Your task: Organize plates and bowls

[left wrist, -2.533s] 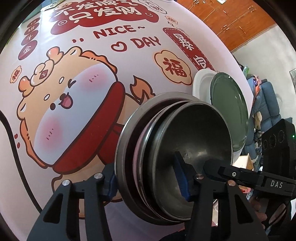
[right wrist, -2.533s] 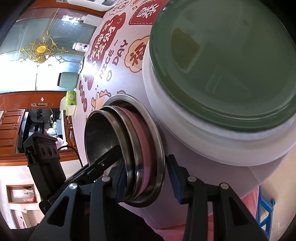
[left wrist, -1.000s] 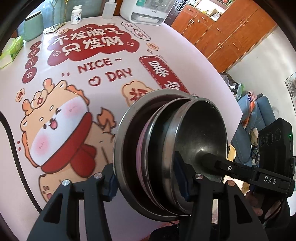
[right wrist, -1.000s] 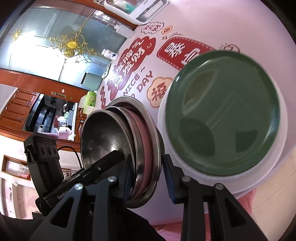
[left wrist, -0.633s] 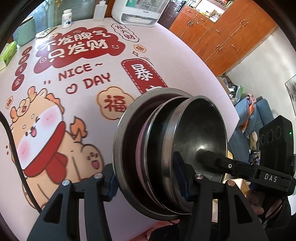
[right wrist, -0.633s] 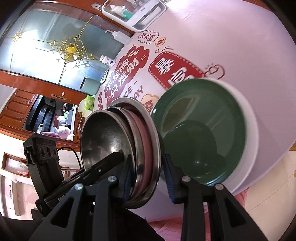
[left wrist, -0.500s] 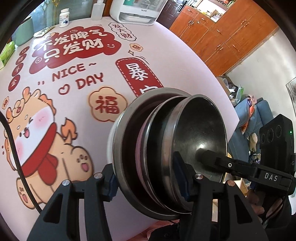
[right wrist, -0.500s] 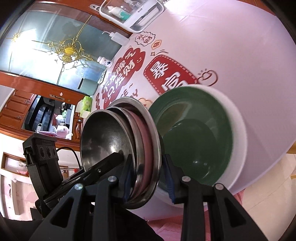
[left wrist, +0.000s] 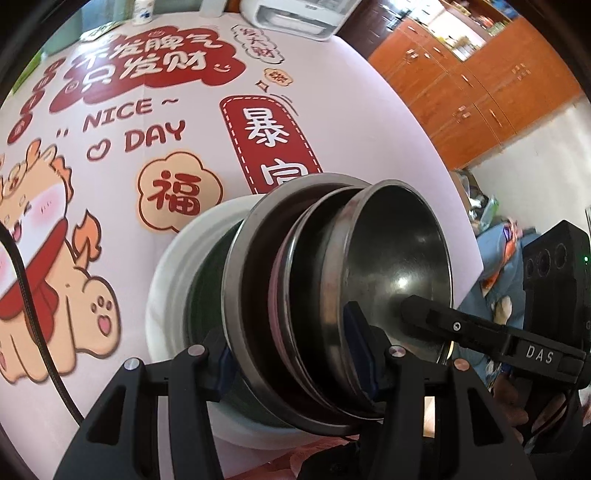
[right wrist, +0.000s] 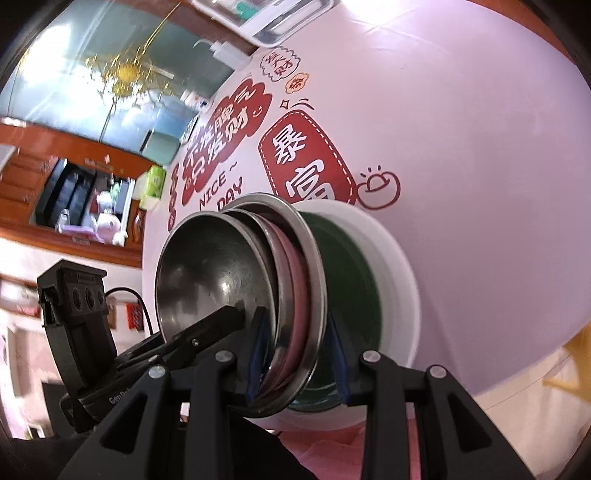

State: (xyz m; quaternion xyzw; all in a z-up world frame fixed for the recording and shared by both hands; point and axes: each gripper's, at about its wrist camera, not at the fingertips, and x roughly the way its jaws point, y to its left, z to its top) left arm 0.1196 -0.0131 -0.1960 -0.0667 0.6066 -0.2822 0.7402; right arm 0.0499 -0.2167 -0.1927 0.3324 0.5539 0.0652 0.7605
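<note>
A nested stack of steel bowls and plates (left wrist: 332, 295), with a pink one among them, is held between both grippers, one at each rim. My left gripper (left wrist: 295, 365) is shut on the stack's near rim. My right gripper (right wrist: 295, 354) is shut on the same stack (right wrist: 236, 288) from the other side. The stack hangs right over a green plate (right wrist: 354, 288) that lies on a white plate (right wrist: 399, 280) on the table; whether they touch I cannot tell. The white plate (left wrist: 170, 280) and a green sliver (left wrist: 207, 291) show behind the stack in the left wrist view.
The round table (left wrist: 332, 122) has a pale pink cloth with red print and a cartoon animal (left wrist: 48, 236). A white appliance (left wrist: 295, 14) and a bottle (left wrist: 144, 11) stand at the far edge. The plates lie near the table's front edge (right wrist: 517, 373). Wooden cabinets (left wrist: 480, 81) are beyond.
Both grippers have carried the stack sideways across the table until it stands directly over the green and white plates, and lower toward them.
</note>
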